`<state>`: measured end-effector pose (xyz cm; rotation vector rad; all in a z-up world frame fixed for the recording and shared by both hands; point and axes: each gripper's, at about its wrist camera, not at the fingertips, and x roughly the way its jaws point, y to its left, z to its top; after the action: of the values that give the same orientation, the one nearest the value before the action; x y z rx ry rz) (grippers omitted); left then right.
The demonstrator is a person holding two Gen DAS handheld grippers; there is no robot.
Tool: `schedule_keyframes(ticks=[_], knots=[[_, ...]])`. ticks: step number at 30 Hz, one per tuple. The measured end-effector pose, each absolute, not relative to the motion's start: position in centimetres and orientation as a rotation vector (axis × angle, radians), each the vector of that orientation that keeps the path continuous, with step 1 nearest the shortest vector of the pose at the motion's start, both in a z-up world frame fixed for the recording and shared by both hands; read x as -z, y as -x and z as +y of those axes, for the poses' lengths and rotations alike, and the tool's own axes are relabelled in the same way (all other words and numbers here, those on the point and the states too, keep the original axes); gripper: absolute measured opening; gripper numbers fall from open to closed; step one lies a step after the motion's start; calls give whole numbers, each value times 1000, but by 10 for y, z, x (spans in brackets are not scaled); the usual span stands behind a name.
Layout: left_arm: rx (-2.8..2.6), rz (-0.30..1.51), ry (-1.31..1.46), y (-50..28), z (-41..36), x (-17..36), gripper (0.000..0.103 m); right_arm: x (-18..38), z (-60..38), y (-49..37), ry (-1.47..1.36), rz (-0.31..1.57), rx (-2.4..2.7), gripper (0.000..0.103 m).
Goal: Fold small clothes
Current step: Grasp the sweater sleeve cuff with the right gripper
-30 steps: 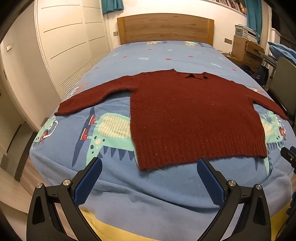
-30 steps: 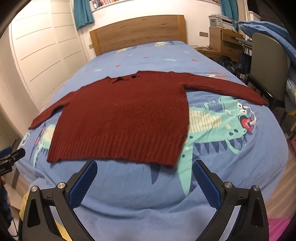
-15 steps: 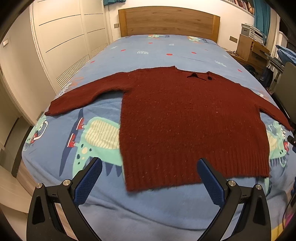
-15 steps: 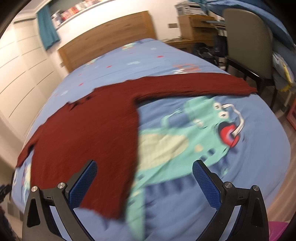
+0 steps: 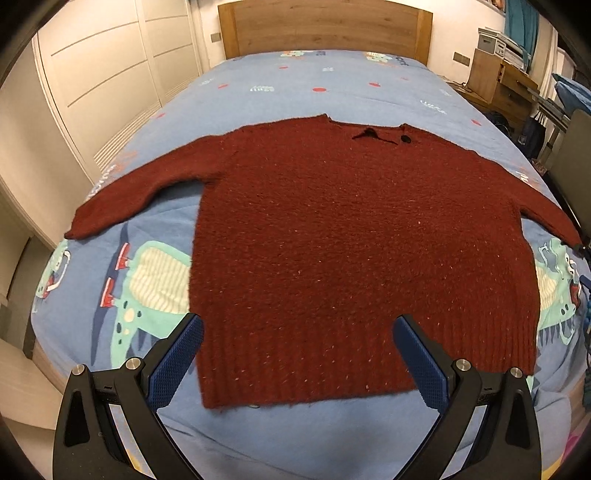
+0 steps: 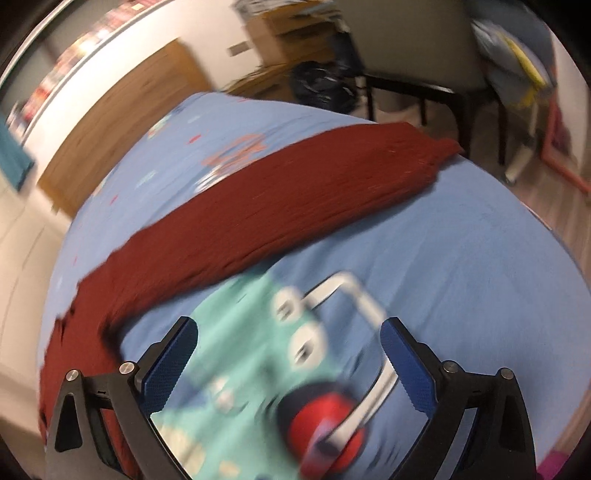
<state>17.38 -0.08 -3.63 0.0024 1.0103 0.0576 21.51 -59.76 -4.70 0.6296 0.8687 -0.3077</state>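
Left wrist view: left gripper (image 5: 297, 360), blue pads (image 5: 177, 360) spread wide, empty, above the hem of the dark red sweater (image 5: 351, 236). Sweater flat, face up, sleeves out, on the blue dinosaur-print bedspread (image 5: 295, 77); wooden headboard (image 5: 325, 27) beyond its collar. Right wrist view, blurred: right gripper (image 6: 290, 363), fingers apart, empty, over bedspread near the sweater's right sleeve (image 6: 295, 199).

My left camera looks from the bed's foot toward 12 o'clock, the whole sweater (image 5: 354, 251) in view; my right one (blurred) sits nearer, angled toward 2 o'clock. Both share 1 sleeve (image 6: 295, 210).
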Motion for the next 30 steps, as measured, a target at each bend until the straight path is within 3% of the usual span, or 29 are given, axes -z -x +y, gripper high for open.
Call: schedule_keyframes(ticks=[18, 20, 25, 30], knots=[[-113, 1061, 28, -189, 11, 53, 101, 63, -680, -277, -844, 675, 352, 93], [-119, 1066, 26, -189, 12, 54, 101, 66, -687, -281, -879, 655, 362, 81], [-123, 1075, 24, -188, 13, 57, 101, 76, -706, -278, -980, 613, 392, 40], [-128, 1075, 20, -187, 13, 58, 101, 82, -720, -281, -1046, 594, 402, 23]])
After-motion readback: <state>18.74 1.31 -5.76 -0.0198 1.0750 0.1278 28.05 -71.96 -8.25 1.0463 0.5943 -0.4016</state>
